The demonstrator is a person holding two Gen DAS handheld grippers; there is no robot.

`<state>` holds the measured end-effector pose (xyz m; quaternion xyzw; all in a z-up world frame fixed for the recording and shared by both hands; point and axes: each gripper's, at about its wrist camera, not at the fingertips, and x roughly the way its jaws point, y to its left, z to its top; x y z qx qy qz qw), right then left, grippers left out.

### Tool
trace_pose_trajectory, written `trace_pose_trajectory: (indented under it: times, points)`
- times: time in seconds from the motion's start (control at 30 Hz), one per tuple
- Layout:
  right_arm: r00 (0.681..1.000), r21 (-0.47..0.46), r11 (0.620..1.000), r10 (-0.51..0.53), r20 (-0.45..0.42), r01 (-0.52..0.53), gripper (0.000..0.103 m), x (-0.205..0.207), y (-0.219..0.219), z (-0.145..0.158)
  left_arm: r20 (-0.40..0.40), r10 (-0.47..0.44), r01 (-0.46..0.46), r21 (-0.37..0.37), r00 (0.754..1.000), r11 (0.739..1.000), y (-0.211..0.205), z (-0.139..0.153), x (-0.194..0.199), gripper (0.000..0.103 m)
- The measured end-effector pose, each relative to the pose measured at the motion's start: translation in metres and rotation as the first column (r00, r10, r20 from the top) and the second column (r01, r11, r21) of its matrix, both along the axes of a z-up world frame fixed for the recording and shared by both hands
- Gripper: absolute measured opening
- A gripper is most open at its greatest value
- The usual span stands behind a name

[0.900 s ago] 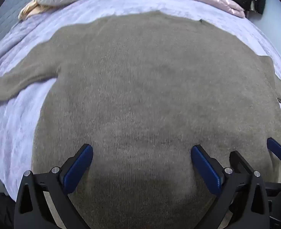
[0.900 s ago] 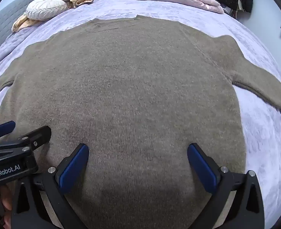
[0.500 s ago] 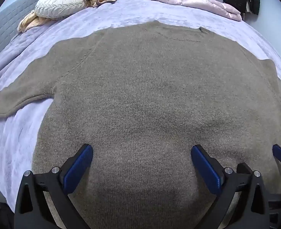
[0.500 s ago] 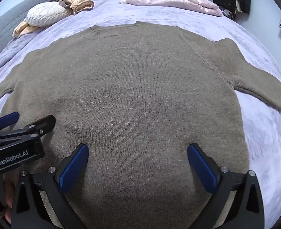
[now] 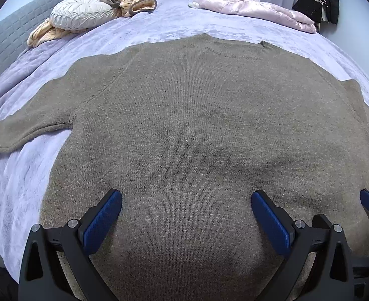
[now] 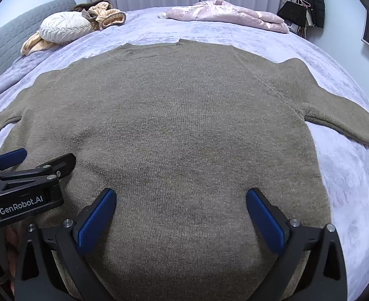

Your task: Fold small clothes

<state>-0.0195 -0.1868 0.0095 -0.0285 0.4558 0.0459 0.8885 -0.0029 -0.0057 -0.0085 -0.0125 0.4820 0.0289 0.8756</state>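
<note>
We see the brown sweater [image 5: 197, 138] spread flat on the lavender bedspread [image 5: 14, 188], sleeves out to left and right. Our left gripper [image 5: 186, 213] and right gripper [image 6: 181, 210] hover side by side over its near hem, both spread wide and grasping nothing.

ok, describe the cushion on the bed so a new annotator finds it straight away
Start at the lavender-covered bed and look to its far left corner, by the grey quilted headboard. The cushion lies there among a heap of peach and brown clothes. It is the only pale, rounded, pleated thing; the pink jacket at the far right is glossy and spread flat.
</note>
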Motion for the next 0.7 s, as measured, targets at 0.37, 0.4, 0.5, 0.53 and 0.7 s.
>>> trace_pose_trajectory:
  times: [0.37,0.4,0.5,0.53,0.7]
  points:
    - [1.0,0.0,1.0,-0.001,-0.001,0.001,0.103,-0.0015,0.0035,-0.0002,-0.007,0.005,-0.005,0.004,1.0,1.0,0.001,0.0081,0.0121,0.103]
    - [1.0,-0.001,1.0,-0.001,-0.003,0.001,0.103,-0.0013,0.0035,0.0001,-0.007,0.004,-0.004,0.003,1.0,1.0,0.0013,0.0081,0.0121,0.103]
    - [1.0,-0.001,1.0,0.001,-0.01,-0.001,0.103,0.0001,0.0025,-0.0012,-0.012,0.002,-0.002,0.002,1.0,1.0,0.0009,0.0089,0.0136,0.103]
    - [1.0,0.0,1.0,0.0,-0.013,0.0,0.103,0.0003,0.0021,-0.0019,-0.012,0.0,0.0,0.001,1.0,1.0,0.001,0.0089,0.0136,0.103]
    - [1.0,-0.006,1.0,-0.019,-0.014,0.018,0.103,-0.0017,0.0045,-0.0025,-0.01,-0.006,0.006,0.002,1.0,1.0,0.0008,0.0089,0.0132,0.103]
